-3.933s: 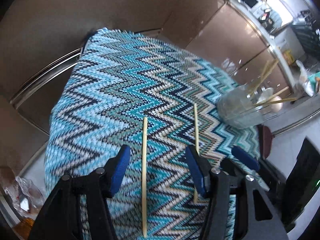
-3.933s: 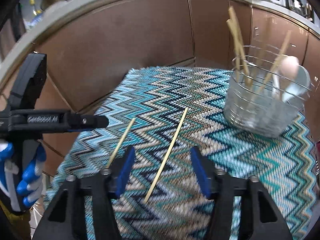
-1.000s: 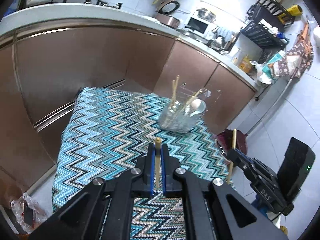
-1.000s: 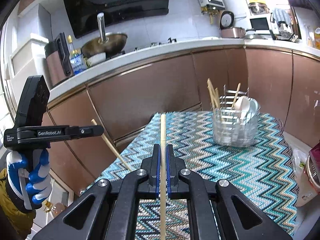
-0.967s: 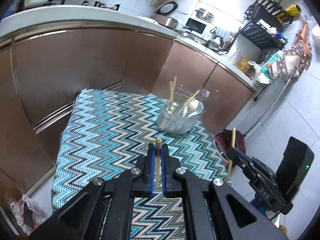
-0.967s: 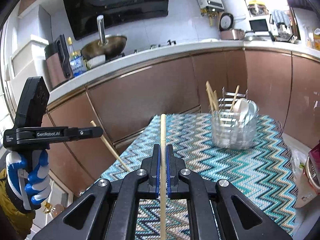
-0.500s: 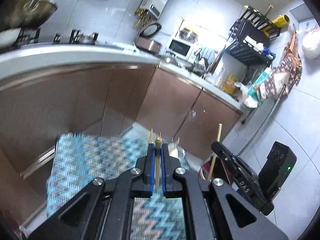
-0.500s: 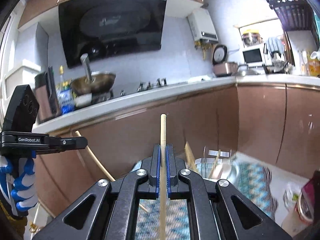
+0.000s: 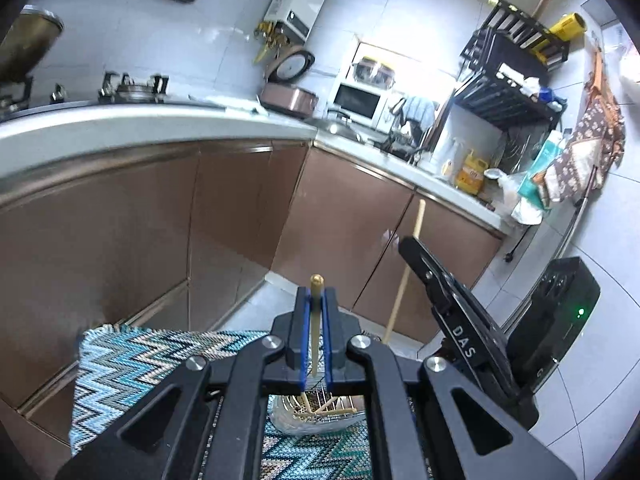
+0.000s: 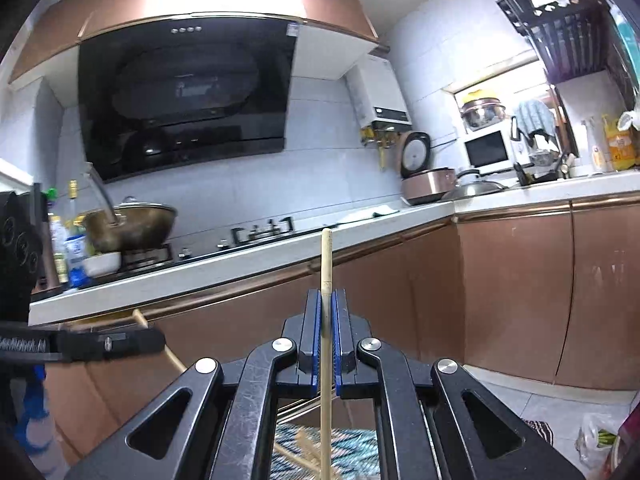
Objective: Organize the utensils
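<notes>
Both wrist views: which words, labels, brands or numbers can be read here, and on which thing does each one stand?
"DAS": on the side of the right gripper, seen in the left wrist view.
Lettering on the arm of the left gripper, in the right wrist view: blurred, not readable.
Label on the yellow bottle on the counter: too small to read.
Labels on the bottles beside the wok: too small to read.
Sticker on the range hood: too small to read.

Left tongs [image 9: 315,304] and right tongs [image 10: 327,312] both clamped tight, raised.
</notes>
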`<act>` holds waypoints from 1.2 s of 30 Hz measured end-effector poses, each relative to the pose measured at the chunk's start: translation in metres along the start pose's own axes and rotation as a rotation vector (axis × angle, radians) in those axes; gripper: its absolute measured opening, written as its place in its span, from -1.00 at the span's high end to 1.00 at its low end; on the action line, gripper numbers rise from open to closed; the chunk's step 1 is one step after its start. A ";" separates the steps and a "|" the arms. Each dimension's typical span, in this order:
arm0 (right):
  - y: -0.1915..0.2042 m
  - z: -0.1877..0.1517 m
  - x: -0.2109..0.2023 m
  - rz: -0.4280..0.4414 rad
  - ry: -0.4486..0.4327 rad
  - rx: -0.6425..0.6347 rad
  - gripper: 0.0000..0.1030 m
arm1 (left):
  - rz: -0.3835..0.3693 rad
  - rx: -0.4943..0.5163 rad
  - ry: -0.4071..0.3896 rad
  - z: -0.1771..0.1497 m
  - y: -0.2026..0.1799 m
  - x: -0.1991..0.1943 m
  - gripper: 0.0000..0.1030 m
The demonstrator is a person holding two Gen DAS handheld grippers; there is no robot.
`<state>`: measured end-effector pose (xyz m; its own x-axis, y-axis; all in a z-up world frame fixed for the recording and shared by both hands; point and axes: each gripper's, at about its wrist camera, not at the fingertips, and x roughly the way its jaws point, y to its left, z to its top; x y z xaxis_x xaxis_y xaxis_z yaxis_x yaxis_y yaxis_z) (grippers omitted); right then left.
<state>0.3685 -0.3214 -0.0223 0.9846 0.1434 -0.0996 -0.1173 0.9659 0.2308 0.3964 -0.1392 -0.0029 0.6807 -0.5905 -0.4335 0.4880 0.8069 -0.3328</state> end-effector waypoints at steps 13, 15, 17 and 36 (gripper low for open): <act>-0.004 -0.051 0.013 -0.107 0.024 -0.086 0.90 | 0.047 0.001 0.092 -0.038 0.002 0.061 0.91; -0.005 -0.057 0.012 -0.103 0.045 -0.073 0.89 | 0.053 -0.009 0.112 -0.044 0.003 0.066 0.91; -0.005 -0.063 0.009 -0.109 0.057 -0.066 0.88 | 0.067 -0.008 0.127 -0.049 0.004 0.069 0.91; 0.013 -0.047 -0.094 -0.248 0.068 -0.033 -0.56 | 0.164 0.015 -0.001 -0.069 -0.014 -0.028 0.11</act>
<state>0.2684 -0.3117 -0.0554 0.9730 -0.0854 -0.2143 0.1212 0.9797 0.1600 0.3327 -0.1346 -0.0441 0.7526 -0.4507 -0.4800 0.3783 0.8926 -0.2451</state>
